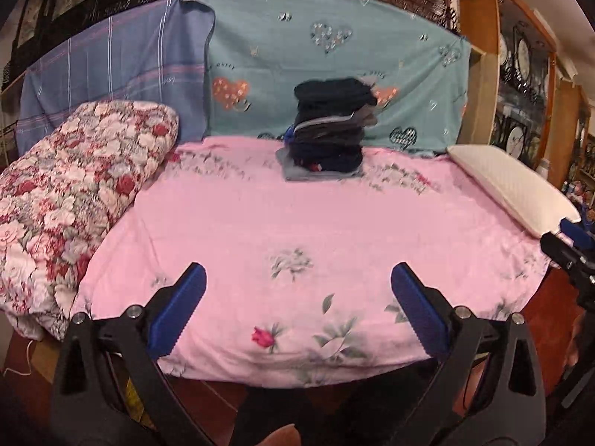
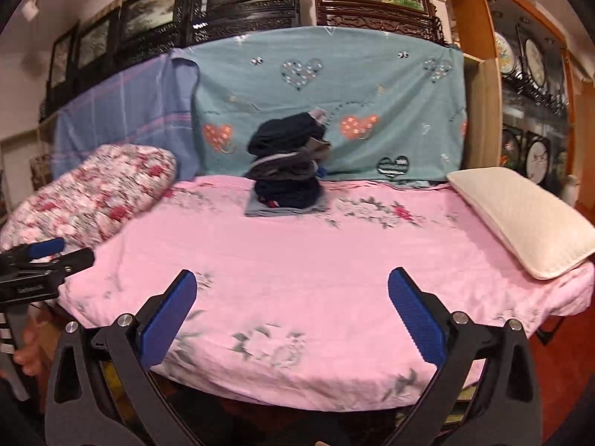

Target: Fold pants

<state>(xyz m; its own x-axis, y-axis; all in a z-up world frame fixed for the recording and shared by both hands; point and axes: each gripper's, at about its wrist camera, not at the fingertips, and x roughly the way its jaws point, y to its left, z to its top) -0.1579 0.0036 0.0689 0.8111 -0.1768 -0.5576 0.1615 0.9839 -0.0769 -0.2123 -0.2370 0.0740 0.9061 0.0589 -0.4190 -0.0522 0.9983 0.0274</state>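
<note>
A stack of folded dark pants stands at the back middle of the pink flowered bed sheet, against the teal cloth. It also shows in the right wrist view. My left gripper is open and empty, held over the bed's front edge. My right gripper is open and empty, also over the front edge. The right gripper shows at the right edge of the left wrist view. The left gripper shows at the left edge of the right wrist view. No unfolded pants lie on the sheet.
A rolled floral quilt lies on the left of the bed. A white pillow lies on the right. A teal heart-print cloth and a blue striped cloth hang behind. Wooden display shelves stand at the right.
</note>
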